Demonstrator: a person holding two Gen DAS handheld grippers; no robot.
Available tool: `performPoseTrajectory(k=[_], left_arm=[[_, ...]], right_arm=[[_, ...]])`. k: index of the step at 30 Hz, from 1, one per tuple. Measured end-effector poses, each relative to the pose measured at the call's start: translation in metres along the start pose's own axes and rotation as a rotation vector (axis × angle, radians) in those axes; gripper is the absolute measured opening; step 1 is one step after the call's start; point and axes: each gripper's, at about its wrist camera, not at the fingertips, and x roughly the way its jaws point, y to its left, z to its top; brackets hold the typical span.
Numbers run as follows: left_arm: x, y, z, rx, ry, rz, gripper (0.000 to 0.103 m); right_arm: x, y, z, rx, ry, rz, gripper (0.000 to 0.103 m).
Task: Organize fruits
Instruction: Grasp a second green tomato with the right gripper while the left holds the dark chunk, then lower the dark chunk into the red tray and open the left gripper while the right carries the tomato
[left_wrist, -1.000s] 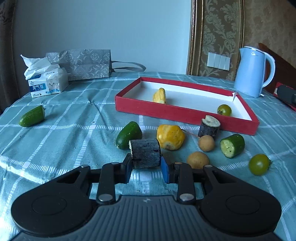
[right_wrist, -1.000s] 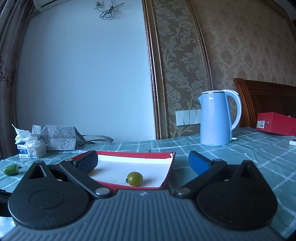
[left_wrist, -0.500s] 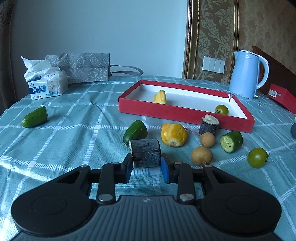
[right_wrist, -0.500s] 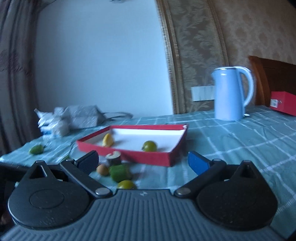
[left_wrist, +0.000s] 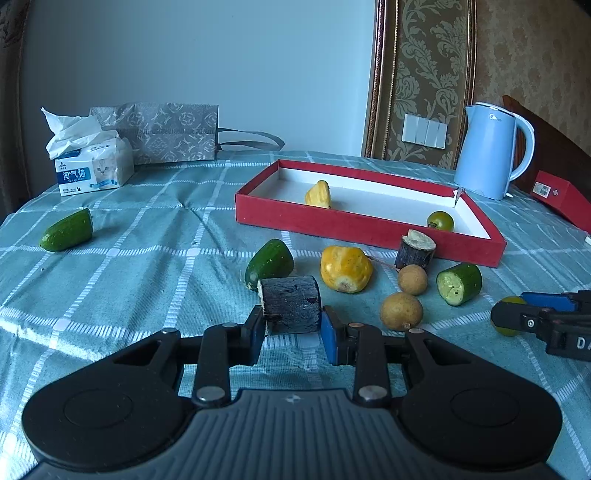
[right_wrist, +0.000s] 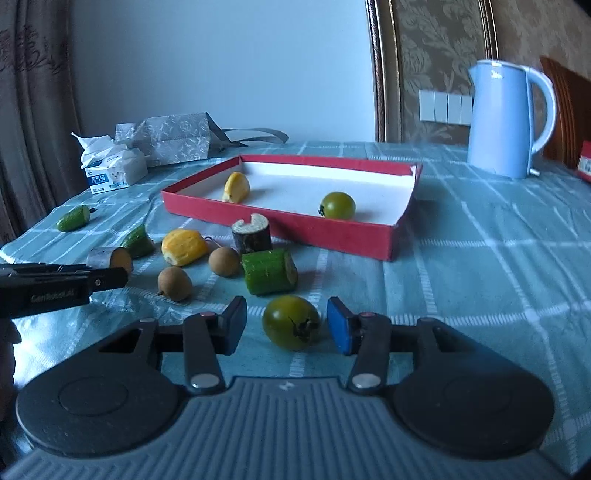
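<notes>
Left gripper (left_wrist: 292, 334) fingers squeezed dark sugarcane chunk (left_wrist: 290, 303), low centre, ready for red tray (left_wrist: 369, 226). Right gripper (right_wrist: 286, 326) fingers wide apart around green tomato (right_wrist: 291, 326) on bench, not touching, set to pinch.

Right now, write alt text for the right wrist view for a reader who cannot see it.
The open right gripper straddles a green tomato lying on a teal checked tablecloth, pads not touching it. Beyond lie a cut cucumber piece, two longans and a red tray holding another green tomato. The left gripper enters from the left edge.
</notes>
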Motion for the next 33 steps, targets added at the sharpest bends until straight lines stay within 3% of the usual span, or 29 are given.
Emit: performPoseTrajectory(k=[1, 3, 9, 14, 21, 26, 33], left_arm=[[0.0, 0.0, 0.0, 0.002, 0.0, 0.0, 0.031], [0.0, -0.001, -0.001, 0.006, -0.001, 0.0, 0.031], [0.0, -0.001, -0.001, 0.01, -0.001, 0.001, 0.031], [0.0, -0.002, -0.001, 0.023, -0.004, -0.002, 0.031], [-0.001, -0.009, 0.001, 0.057, 0.005, -0.007, 0.031], [-0.004, -0.015, 0.02, 0.063, 0.003, -0.04, 0.031], [0.013, -0.036, 0.075, 0.123, -0.055, -0.063, 0.031]], right_arm=[[0.002, 0.0, 0.001, 0.0, 0.004, -0.007, 0.047], [0.01, 0.002, 0.004, -0.012, 0.027, -0.022, 0.033], [0.011, -0.002, 0.007, 0.015, 0.015, -0.014, 0.032], [0.006, -0.022, 0.009, 0.175, -0.08, -0.055, 0.032], [0.011, -0.043, 0.009, 0.298, -0.106, -0.036, 0.032], [0.011, -0.049, 0.006, 0.334, -0.111, -0.006, 0.032], [0.01, -0.053, 0.005, 0.365, -0.122, 0.006, 0.032]])
